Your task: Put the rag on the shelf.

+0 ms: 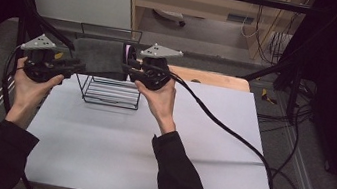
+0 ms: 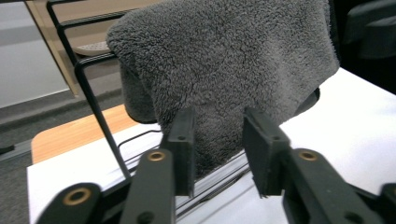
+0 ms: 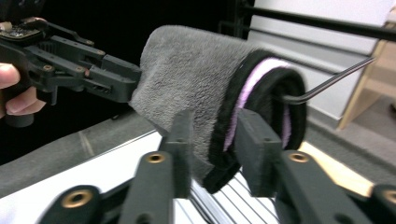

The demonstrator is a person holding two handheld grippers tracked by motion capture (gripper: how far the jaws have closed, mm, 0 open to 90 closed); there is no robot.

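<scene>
Nearest me, my left gripper [image 2: 217,151] has its fingers spread apart around the lower edge of a grey fleece towel [image 2: 229,65], and my right gripper [image 3: 212,156] likewise stands unclenched at the towel's black-and-pink hemmed end. Farther off, the towel hangs draped over the top bar of a black wire rack [image 1: 109,90] standing on the white counter [image 1: 147,152].
</scene>
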